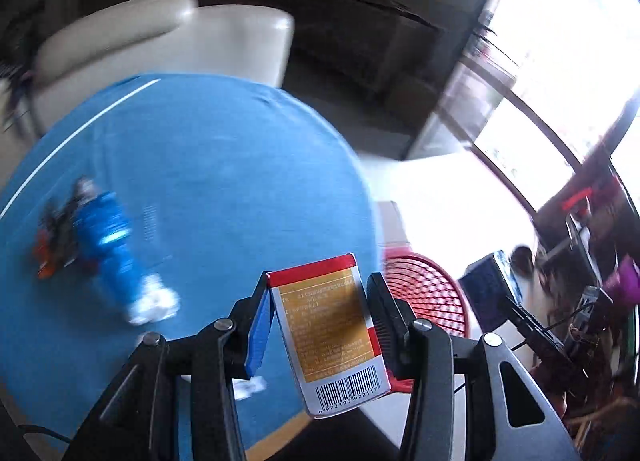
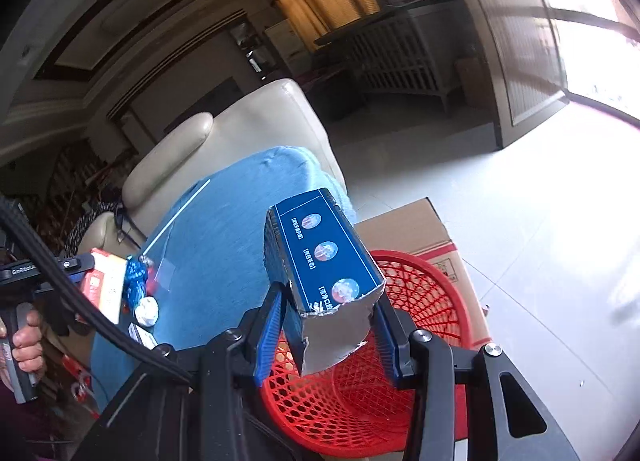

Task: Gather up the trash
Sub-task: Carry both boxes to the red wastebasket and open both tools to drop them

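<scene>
My left gripper (image 1: 320, 317) is shut on a red, orange and white carton (image 1: 334, 329) with a barcode, held above the edge of the blue-covered table (image 1: 208, 165). My right gripper (image 2: 328, 321) is shut on a torn dark blue box (image 2: 320, 261) and holds it over the red mesh basket (image 2: 360, 393). The basket also shows in the left wrist view (image 1: 430, 293), to the right of the carton. A crumpled blue wrapper (image 1: 110, 245) and a white paper ball (image 1: 154, 303) lie on the table. The left gripper with its carton (image 2: 106, 285) shows at the left of the right wrist view.
A cardboard box (image 2: 416, 229) stands behind the basket. A beige sofa (image 2: 224, 141) sits beyond the table. Small scraps (image 1: 250, 385) lie near the table's front edge. A desk with devices (image 1: 560, 301) is at the right. A white straw (image 2: 176, 217) lies on the cloth.
</scene>
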Tool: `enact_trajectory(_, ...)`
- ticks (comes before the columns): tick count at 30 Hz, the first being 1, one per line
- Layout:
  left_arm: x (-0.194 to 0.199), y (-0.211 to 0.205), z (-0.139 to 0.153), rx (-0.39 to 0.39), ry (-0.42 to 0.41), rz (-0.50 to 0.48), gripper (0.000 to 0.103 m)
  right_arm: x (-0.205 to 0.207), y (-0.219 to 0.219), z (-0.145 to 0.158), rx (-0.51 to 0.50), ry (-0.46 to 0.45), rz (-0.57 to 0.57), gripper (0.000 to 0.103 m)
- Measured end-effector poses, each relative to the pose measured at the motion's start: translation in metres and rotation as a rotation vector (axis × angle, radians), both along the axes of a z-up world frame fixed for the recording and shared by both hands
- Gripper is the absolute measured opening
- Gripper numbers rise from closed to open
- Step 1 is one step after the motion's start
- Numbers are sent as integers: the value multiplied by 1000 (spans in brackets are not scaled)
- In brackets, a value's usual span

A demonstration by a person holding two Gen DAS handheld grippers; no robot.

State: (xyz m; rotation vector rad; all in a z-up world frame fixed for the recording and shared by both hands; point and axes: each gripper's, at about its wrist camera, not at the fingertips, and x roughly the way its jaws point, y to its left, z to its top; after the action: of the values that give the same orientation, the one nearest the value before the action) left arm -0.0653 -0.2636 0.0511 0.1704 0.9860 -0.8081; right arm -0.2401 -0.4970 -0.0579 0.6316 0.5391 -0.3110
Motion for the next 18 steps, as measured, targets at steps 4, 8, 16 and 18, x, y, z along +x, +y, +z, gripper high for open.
enact_trajectory(4, -16, -47, -9, 13, 11, -85, 48, -14, -10, -1, 42, -19, -19, 45)
enact_trajectory(8, -24, -84, -26, 27, 33, -147, 50, -26, -19, -9, 92, -30, -26, 46)
enact_trajectory(16, -39, -118, -51, 85, 34, -229, 55, -26, -20, -23, 170, -17, -3, 64)
enact_trajectory(18, -34, -112, -52, 93, 29, -222, 55, -22, -18, -25, 180, -12, 7, 65)
